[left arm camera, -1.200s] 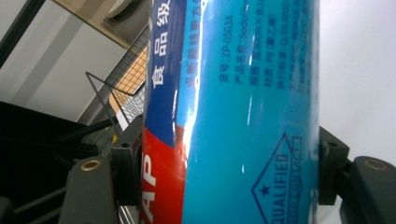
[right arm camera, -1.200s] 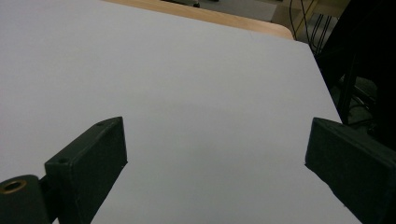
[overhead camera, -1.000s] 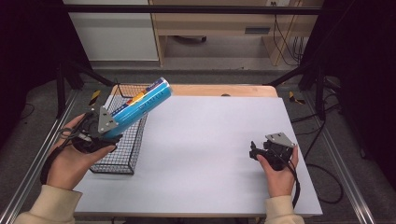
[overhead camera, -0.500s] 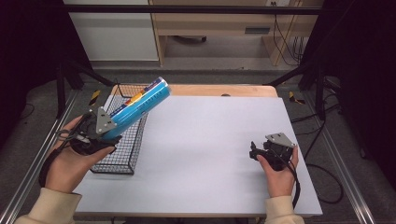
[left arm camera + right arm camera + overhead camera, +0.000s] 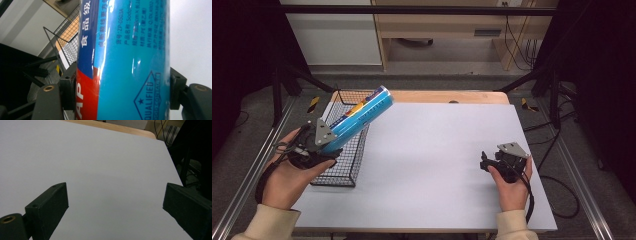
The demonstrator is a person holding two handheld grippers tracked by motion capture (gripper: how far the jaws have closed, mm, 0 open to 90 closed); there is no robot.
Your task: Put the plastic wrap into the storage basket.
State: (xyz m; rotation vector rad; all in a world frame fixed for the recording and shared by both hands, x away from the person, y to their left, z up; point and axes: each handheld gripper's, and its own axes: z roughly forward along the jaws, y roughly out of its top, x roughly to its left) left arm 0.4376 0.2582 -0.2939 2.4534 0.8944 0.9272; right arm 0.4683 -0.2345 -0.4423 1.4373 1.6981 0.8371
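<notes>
Left gripper (image 5: 328, 145) holds its jaws clamped on a blue tube (image 5: 358, 117) tilted up over the wire basket (image 5: 343, 160) at the tabletop's (image 5: 437, 150) left edge. Right gripper (image 5: 484, 162) hovers near the right edge, jaws wide apart, nothing between them.

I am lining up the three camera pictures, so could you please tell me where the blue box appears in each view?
High view: blue box at left, tilted over the wire basket, held by the left gripper.
Left gripper view: upright at centre, between the jaws.
Right gripper view: not in it.
Shared landmark: white tabletop.
</notes>
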